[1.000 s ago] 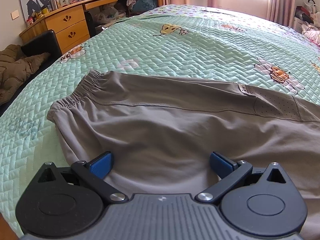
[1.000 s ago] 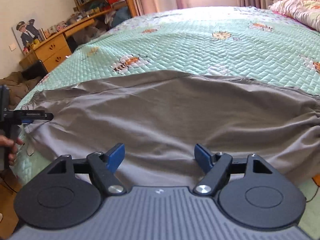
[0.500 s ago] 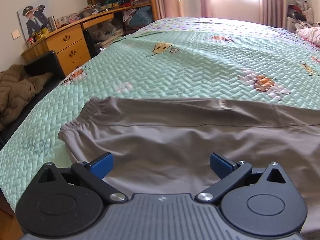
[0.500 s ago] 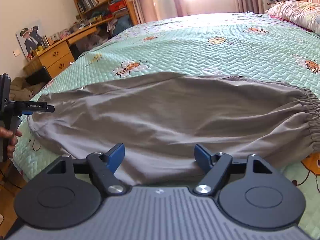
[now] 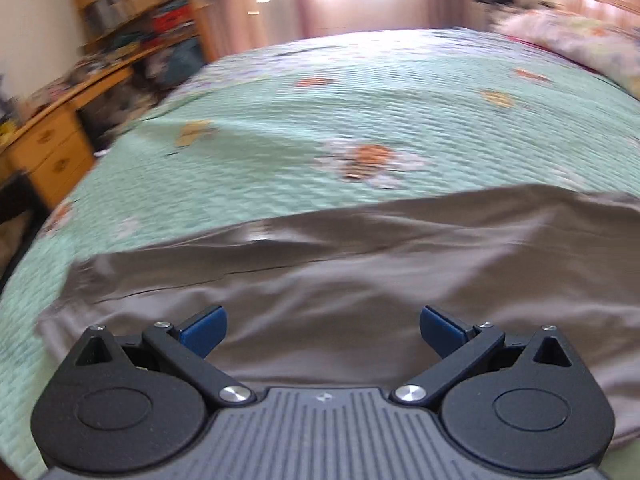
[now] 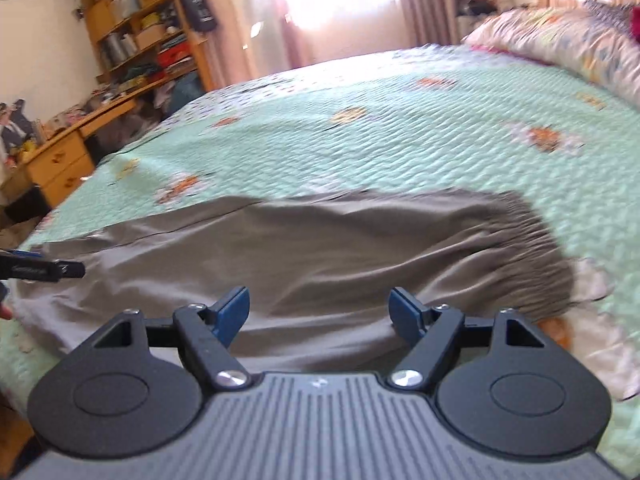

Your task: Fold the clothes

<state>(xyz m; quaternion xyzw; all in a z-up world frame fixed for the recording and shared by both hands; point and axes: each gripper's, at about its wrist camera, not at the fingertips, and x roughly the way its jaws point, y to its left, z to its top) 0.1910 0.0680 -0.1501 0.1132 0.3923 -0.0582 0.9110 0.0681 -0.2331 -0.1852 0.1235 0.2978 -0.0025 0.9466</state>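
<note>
While each gripper gapes empty, grey trousers lie rumpled on the quilt, elastic waistband bunched.

Grey pants lying on the bed.
They are spread out sideways and a bit wrinkly, with the stretchy, bunched-up waist at the right end.

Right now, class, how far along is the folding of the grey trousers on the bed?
Done: grey elastic-waist trousers lie spread lengthwise on the green quilted bedspread. In hand: nothing; left gripper and right gripper hover open. Left: every fold.
</note>
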